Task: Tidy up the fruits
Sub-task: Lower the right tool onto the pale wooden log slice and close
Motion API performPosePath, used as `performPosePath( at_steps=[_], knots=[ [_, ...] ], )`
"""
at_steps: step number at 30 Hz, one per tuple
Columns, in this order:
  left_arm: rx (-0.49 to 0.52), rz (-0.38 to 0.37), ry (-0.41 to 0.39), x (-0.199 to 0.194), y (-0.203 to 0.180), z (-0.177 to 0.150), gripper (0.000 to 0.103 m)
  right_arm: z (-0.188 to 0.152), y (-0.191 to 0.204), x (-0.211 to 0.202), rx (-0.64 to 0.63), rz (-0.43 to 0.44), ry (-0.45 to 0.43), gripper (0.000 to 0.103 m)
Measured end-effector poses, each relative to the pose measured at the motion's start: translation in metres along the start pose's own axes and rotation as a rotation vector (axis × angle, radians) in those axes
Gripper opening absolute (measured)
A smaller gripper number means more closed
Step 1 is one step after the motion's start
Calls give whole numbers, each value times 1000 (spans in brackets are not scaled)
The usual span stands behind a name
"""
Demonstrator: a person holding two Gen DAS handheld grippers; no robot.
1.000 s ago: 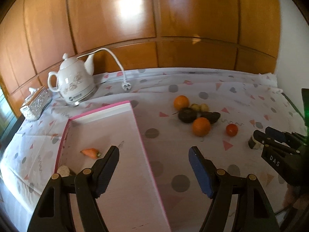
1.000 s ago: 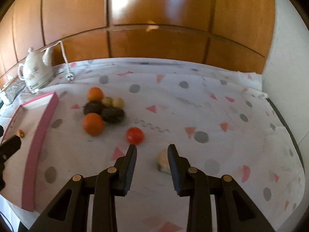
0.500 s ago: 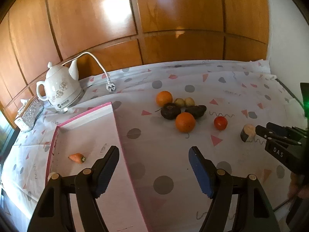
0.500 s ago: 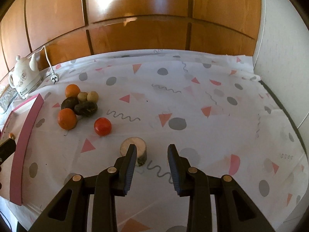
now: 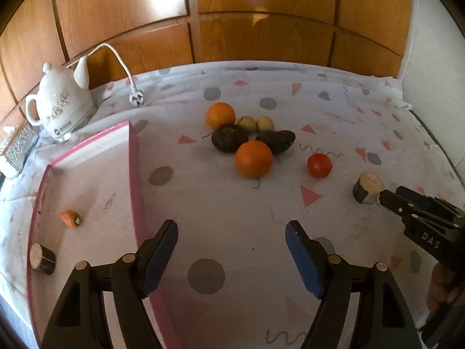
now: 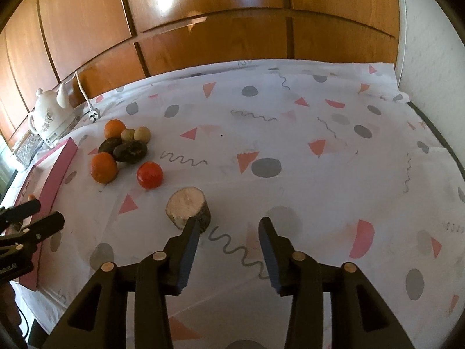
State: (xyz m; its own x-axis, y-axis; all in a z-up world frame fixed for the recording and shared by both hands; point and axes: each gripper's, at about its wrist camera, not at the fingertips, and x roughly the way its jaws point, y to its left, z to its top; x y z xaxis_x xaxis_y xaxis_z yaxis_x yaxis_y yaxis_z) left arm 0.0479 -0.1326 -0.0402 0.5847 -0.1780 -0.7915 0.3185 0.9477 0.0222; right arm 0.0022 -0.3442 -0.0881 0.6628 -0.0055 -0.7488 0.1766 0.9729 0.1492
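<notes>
Two oranges [image 5: 254, 158] sit among dark fruits beside a tomato [image 6: 149, 175]. Right gripper [image 6: 229, 234] fingers are spreading, empty, near a cut chunk [image 6: 188, 207]. Left gripper [image 5: 231, 234] fingers are spread, empty.

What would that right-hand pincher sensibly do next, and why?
Probably ease forward and slightly left to straddle the wood-like stub. The right gripper, its jaws opening with nothing between them, sits just behind it, its left fingertip overlapping the stub's near edge.
</notes>
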Motion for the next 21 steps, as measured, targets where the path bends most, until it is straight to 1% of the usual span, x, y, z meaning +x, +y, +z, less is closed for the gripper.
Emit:
performPosePath(
  at_steps=[5,9,16,19,21],
  knots=[
    [-14,-25,-1,2,-2,1,77,5,7,1,-6,49,-5,43],
    [-26,-27,5,7,-1,3,77,9,18,2,-30,80,-13,43],
    [-89,-36,28,17,9,8,77,16,31,13,-49,125,8,43],
    [-98,-39,30,21,10,12,77,15,39,17,-86,105,14,43],
    [-109,-47,24,24,11,17,77,14,39,21,-88,91,24,43]
  ],
)
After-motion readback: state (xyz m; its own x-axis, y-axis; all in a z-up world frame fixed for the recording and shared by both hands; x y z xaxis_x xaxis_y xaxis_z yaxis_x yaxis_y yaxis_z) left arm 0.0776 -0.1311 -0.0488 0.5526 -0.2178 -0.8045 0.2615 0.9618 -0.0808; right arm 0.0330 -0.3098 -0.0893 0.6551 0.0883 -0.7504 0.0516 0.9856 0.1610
